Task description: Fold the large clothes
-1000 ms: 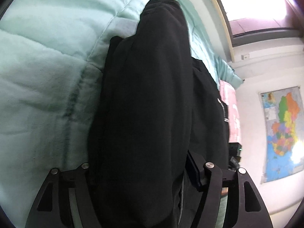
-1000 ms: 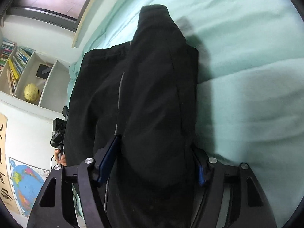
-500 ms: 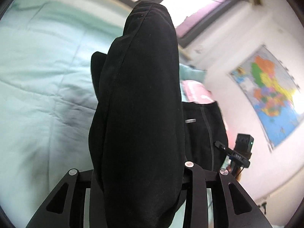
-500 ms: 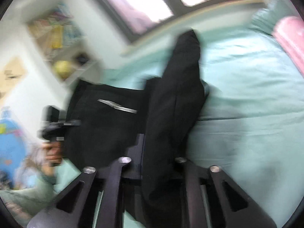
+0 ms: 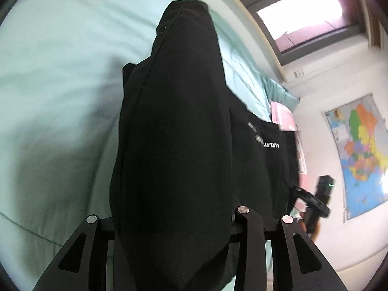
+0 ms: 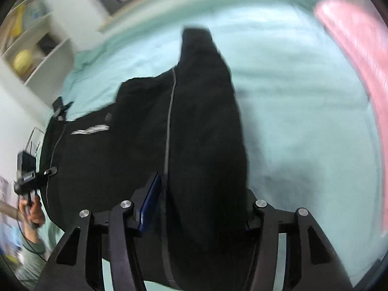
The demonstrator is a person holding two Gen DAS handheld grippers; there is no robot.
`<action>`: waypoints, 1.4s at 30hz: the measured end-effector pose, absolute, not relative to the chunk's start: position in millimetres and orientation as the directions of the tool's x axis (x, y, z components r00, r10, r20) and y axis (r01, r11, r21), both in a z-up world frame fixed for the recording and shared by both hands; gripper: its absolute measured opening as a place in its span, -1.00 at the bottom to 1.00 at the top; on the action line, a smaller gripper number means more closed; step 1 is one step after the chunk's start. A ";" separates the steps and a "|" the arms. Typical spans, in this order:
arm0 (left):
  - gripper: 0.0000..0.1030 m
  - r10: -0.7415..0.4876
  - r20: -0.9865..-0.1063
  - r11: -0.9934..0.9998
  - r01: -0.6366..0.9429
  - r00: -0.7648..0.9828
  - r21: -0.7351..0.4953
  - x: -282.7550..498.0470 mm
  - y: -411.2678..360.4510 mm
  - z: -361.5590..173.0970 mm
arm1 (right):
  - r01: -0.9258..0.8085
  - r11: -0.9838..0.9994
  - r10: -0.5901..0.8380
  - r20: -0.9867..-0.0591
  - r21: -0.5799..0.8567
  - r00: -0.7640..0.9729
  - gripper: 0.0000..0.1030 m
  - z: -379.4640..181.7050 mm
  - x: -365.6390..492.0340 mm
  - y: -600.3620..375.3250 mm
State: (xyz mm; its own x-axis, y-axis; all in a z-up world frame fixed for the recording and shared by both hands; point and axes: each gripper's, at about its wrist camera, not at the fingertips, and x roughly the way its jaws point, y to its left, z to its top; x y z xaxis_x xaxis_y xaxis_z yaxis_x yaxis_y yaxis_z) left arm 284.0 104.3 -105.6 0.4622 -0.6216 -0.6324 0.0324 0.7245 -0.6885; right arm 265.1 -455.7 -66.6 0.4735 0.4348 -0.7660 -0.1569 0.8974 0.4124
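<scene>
A large black garment [image 5: 174,121] with white lettering [image 5: 271,145] lies partly on the mint-green bed [image 5: 60,97]. A thick fold of it runs up through my left gripper [image 5: 172,218]. The jaws are opening slightly but still squeeze the bunch, which hides the fingertips. In the right wrist view another fold of the black garment [image 6: 206,121], with a grey zip line, passes between the fingers of my right gripper [image 6: 203,208]. Those jaws are opening, and the blue left pad [image 6: 150,203] stands just clear of the cloth.
A pink pillow [image 6: 351,60] lies on the bed's right side. At the left, a hand holds a black handle [image 6: 26,179] by the garment's edge. White shelves with a yellow ball [image 6: 23,60], a wall map [image 5: 359,150] and a window [image 5: 303,17] surround the bed.
Both grippers rose and swung, pulling the folds up off the quilt. The right jaws pinched tight on the cloth, then spread wide again. The left jaws narrowed onto the bunch.
</scene>
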 end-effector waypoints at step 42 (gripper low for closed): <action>-0.18 -0.696 -0.595 0.687 0.131 0.402 -0.715 203.8 62.2 -83.6 | -0.117 0.774 0.598 -0.658 0.622 0.458 -0.23 -135.7 217.4 -463.7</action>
